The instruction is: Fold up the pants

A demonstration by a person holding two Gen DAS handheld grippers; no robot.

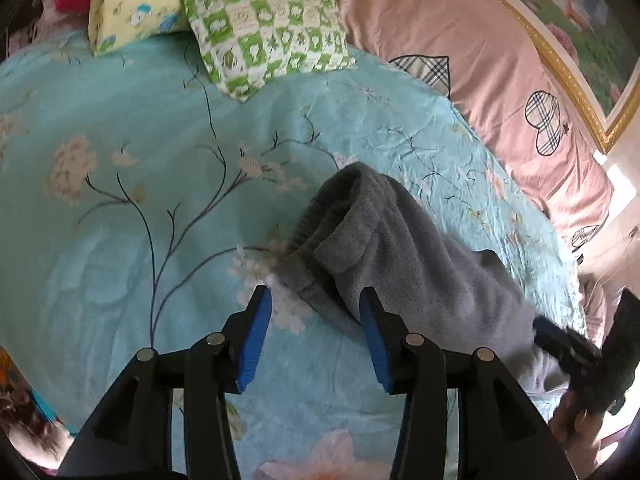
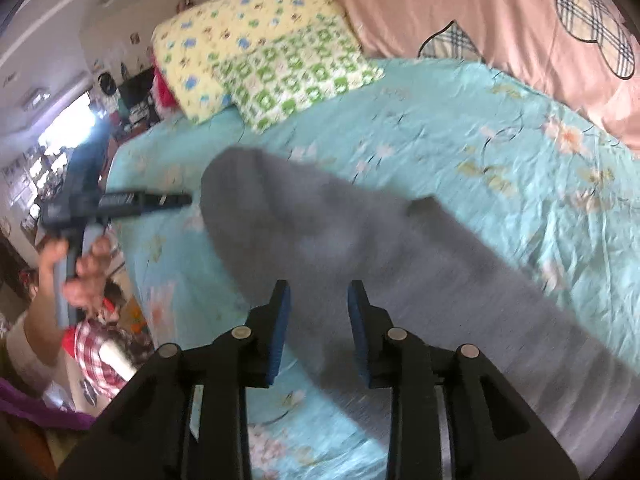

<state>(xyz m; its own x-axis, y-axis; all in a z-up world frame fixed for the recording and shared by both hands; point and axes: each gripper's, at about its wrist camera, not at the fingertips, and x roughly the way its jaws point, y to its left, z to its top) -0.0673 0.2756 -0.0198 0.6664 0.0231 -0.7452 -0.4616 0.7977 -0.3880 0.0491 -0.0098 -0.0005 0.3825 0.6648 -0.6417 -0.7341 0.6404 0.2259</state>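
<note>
Gray pants point(image 1: 384, 248) lie bunched on the turquoise bed point(image 1: 120, 220), below the green pillow point(image 1: 264, 28). The left gripper point(image 1: 316, 320) and right gripper point(image 2: 318, 312) hover over them, jaws apart and empty; a shallow bite risks dragging the fleece askew.

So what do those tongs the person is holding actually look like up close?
Each set of tongs, left and right, has two flat fingers faced with blue pads, carried on chunky black plastic linkages with round silver pins at the joints. No cables show. From the right wrist view, the left one has a black body and a bare hand gripping its handle.
</note>
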